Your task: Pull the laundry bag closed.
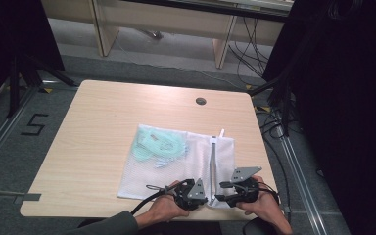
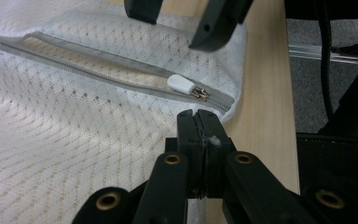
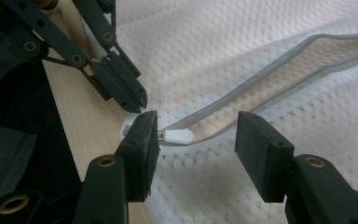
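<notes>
This looks like a lab or recording room rather than a home. A plain wood-top counter (image 1: pixel 103 127) with a cable grommet (image 1: pixel 200 101) stands on grey carpet, and beyond the grippers, on the floor to the left gripper's (image 1: pixel 194 192) far side, a taped number 5 (image 1: pixel 33 124) marks the station. Black curtains (image 1: pixel 342 98) and tripod legs (image 1: pixel 24 73) flank the counter, loose cables (image 1: pixel 249 54) trail past the right gripper (image 1: pixel 230 188), and bare desks (image 1: pixel 176 24) stand farther off.

Light wooden table (image 1: pixel 103 127), carrying a white mesh zip bag (image 1: pixel 176 176) lying flat near its front edge; round cable grommet (image 1: pixel 200 101) sitting beyond the bag.
</notes>
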Demonstrator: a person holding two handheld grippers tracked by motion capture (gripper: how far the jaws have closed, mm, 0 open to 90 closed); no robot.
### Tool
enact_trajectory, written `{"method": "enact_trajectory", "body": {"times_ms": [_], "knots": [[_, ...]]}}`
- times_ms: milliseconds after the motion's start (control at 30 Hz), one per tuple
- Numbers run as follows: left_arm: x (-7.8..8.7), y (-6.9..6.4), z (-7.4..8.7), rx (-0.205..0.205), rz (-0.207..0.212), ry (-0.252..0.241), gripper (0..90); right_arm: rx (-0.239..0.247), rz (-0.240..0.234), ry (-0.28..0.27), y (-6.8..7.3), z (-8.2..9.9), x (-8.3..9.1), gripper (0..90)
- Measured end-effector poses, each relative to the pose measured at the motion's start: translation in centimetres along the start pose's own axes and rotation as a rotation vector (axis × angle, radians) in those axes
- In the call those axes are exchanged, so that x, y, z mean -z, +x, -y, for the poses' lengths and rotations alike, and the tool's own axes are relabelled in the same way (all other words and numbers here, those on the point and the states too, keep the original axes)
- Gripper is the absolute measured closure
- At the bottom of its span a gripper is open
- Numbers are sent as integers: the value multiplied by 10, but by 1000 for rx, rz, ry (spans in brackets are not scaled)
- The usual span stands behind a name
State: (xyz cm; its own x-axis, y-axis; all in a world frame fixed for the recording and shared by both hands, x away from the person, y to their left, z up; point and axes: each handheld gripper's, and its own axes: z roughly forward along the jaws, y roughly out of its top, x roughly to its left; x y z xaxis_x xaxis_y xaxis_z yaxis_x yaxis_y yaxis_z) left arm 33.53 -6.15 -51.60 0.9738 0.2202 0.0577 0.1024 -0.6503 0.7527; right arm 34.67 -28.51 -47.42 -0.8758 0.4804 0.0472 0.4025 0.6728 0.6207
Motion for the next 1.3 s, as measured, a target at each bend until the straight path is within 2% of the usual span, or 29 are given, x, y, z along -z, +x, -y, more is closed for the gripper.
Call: {"method": "enact_trajectory", "body": {"times_ms": [33,67,100,167,200,233,333,367,400,433,467,600,767,900,967,1000,1133,1167,1300], "knots": [[0,0,0,-1,0,-1,885,-13,-10,-18,3,0,-4,499],[0,0,0,3,0,-4,885,0,-23,21,2,-1,-2,499],[0,0,0,3,1,-5,885,-2,-32,18,4,-1,-5,499],[0,-1,0,6,3,-12,885,36,-47,35,2,-2,-8,498],[-1,-2,0,30,2,-31,885,30,-49,26,2,-2,-11,498],[-2,-3,1,47,0,-47,885,50,-52,51,1,-3,-10,498],[-1,-3,0,45,3,-43,885,66,-65,55,0,-4,-13,498],[0,-1,0,16,7,-22,885,62,-71,58,0,-4,-15,498],[-1,-3,0,49,4,-50,885,65,-72,60,0,-4,-16,497],[-1,-2,0,45,7,-45,885,61,-85,66,0,-4,-17,497],[-1,-3,0,48,4,-49,885,74,-82,64,0,-4,-19,497],[-1,-3,0,48,10,-50,885,74,-94,70,0,-5,-20,497],[-1,-3,0,45,10,-50,885,101,-117,75,1,-5,-23,497],[-1,-2,0,46,11,-49,886,96,-127,83,2,-4,-24,501],[-1,-3,0,43,9,-49,885,122,-135,82,1,-4,-25,500],[-1,-2,0,43,12,-49,886,102,-139,91,3,-4,-25,500],[-1,-2,1,44,15,-46,885,103,-142,91,3,-3,-25,499],[-2,-3,0,43,10,-48,886,128,-141,89,2,-4,-26,504],[-1,-2,1,49,14,-45,885,140,-142,90,2,-3,-24,543]]}}
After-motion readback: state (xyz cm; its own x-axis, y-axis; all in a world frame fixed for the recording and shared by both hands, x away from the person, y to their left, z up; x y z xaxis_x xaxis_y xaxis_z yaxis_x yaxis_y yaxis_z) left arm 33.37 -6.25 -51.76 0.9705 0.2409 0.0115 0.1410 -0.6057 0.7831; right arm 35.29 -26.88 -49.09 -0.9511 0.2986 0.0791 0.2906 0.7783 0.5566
